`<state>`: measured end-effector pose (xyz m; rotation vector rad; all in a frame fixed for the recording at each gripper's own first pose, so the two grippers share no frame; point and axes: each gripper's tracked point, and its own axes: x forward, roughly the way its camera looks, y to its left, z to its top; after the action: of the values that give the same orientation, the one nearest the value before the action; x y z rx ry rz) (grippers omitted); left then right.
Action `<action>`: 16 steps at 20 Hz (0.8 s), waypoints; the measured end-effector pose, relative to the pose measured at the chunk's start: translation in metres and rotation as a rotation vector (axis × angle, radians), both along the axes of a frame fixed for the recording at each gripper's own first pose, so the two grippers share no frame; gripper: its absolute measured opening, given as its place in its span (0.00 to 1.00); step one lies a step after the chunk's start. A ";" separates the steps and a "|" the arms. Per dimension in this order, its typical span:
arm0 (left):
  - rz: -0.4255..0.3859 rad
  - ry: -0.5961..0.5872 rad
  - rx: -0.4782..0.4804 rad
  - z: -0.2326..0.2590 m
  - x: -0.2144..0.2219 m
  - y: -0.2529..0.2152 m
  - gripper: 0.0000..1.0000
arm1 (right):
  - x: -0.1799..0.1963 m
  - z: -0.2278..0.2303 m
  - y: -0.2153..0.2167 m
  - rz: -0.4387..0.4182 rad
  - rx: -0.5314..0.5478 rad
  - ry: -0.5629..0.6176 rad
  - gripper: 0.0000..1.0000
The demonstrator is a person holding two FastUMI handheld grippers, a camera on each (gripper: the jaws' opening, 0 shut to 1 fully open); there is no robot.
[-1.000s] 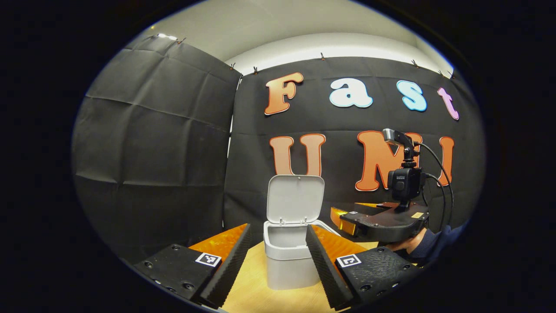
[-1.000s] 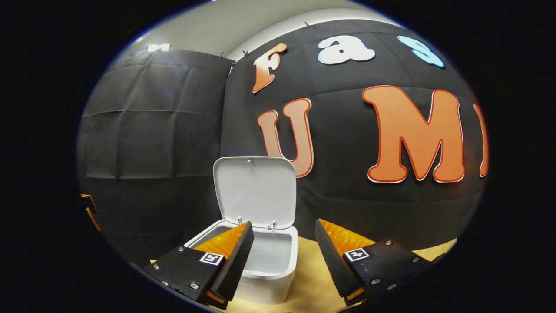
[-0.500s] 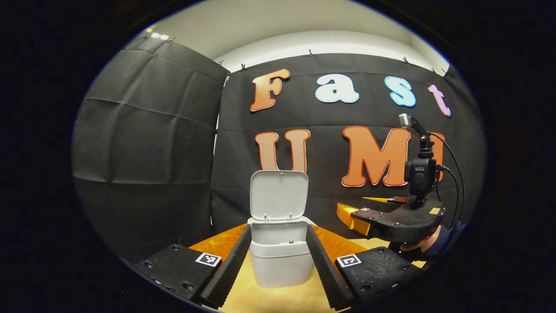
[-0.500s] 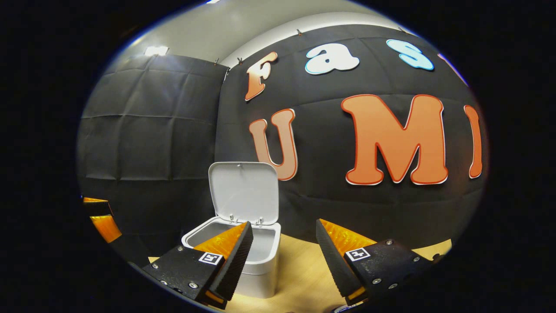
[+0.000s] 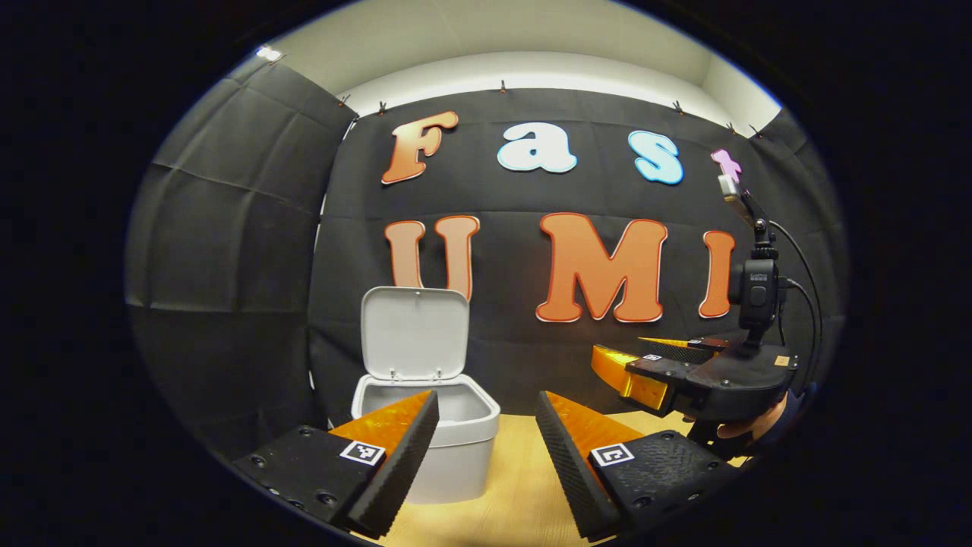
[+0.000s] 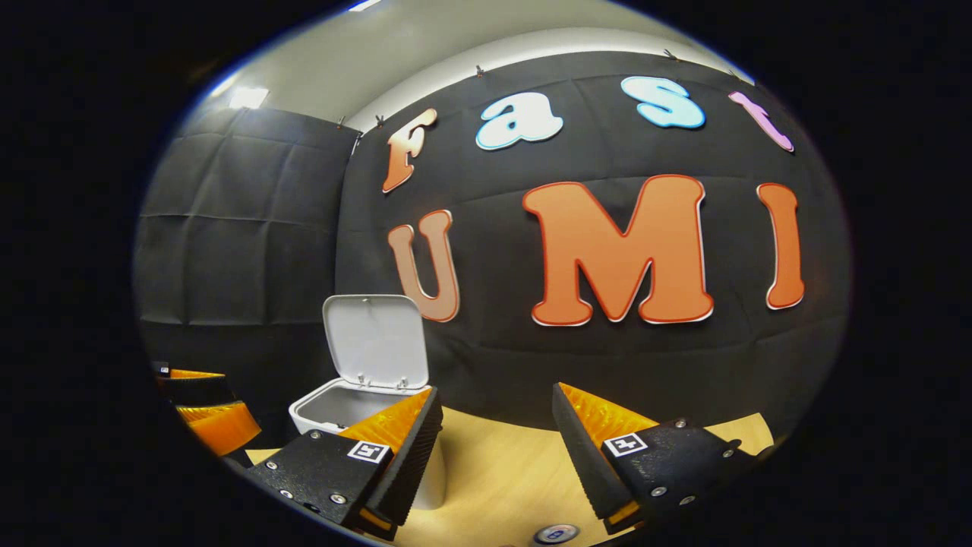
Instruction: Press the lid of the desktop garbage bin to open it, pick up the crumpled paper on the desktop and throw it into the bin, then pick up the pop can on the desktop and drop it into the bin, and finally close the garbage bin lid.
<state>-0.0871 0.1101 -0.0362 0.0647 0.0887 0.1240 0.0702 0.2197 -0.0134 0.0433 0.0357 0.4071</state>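
The garbage bin (image 5: 425, 425) stands on the tabletop (image 6: 501, 471) with its lid (image 5: 414, 334) upright; left gripper (image 5: 486, 441) and right gripper (image 6: 497, 441) fingers spread wide, empty.

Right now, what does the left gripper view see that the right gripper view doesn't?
Left gripper view: the right gripper, open, with a camera on top, and the hand holding it. Right gripper view: the left gripper at the left edge, and a small round thing at the bottom edge, maybe the can's top. Both: the white bin, its lid up, on the wooden table.
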 end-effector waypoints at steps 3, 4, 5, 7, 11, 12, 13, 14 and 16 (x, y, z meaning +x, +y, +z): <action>-0.058 0.009 -0.015 -0.009 0.012 -0.024 0.87 | 0.001 0.001 -0.034 -0.062 -0.003 0.000 0.97; -0.076 0.014 -0.021 -0.012 0.016 -0.032 0.85 | 0.000 0.000 -0.044 -0.081 -0.004 0.002 0.87; -0.093 0.018 -0.028 -0.015 0.020 -0.039 0.87 | 0.000 -0.001 -0.056 -0.101 -0.006 0.004 0.87; -0.129 0.022 -0.043 -0.019 0.026 -0.054 0.89 | -0.002 -0.003 -0.076 -0.141 -0.013 0.008 0.97; -0.182 0.025 -0.061 -0.026 0.037 -0.078 0.92 | -0.009 -0.004 -0.112 -0.209 -0.030 0.008 0.87; -0.199 0.028 -0.072 -0.028 0.040 -0.084 0.92 | -0.011 -0.005 -0.121 -0.228 -0.035 0.009 0.87; -0.209 0.033 -0.075 -0.031 0.043 -0.090 0.92 | -0.014 -0.006 -0.130 -0.245 -0.039 0.013 0.88; -0.220 0.038 -0.074 -0.035 0.043 -0.095 0.93 | -0.017 -0.007 -0.137 -0.261 -0.040 0.015 0.88; -0.240 0.047 -0.068 -0.041 0.050 -0.104 0.93 | -0.022 -0.009 -0.150 -0.287 -0.041 0.018 0.92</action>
<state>-0.0367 0.0061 -0.0767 0.0097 0.1310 -0.1207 0.0479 0.0694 -0.0223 0.0109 0.0544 0.1191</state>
